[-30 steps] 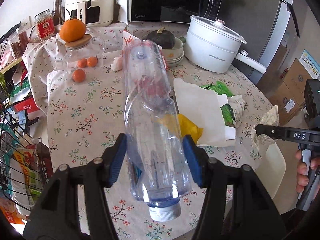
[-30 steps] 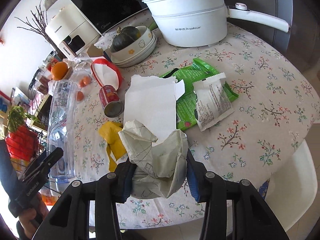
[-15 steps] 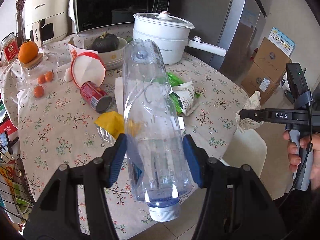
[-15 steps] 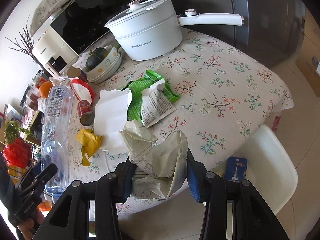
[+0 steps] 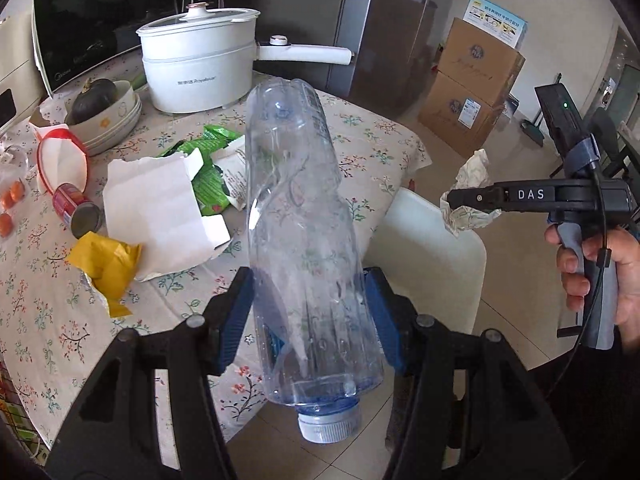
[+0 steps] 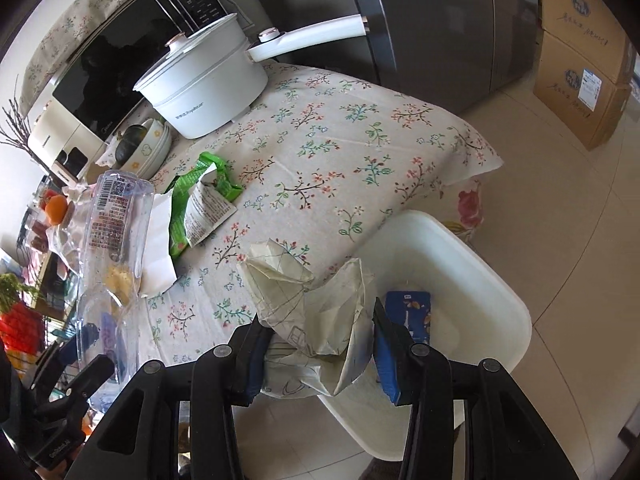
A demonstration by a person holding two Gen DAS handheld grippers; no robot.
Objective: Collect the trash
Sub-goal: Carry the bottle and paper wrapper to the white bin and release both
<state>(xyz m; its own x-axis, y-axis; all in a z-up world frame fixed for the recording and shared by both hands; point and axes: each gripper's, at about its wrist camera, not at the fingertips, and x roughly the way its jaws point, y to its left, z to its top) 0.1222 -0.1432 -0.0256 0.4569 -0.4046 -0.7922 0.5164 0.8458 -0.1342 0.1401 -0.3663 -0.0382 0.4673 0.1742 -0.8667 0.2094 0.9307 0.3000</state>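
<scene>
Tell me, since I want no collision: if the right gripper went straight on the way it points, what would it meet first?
Probably the white chair beside the table's edge, just beyond the crumpled paper held by the right gripper; depth is unclear.

Clear crushed bottle cap-down and crumpled paper, both clamped aloft.

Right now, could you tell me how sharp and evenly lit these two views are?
Left wrist view: sharp, daylit; fisheye bends the fridge; the clear plastic bottle blurs what lies behind. Right wrist view: sharp centre, strong curvature, dark vignette corners, glare on the floor.
</scene>
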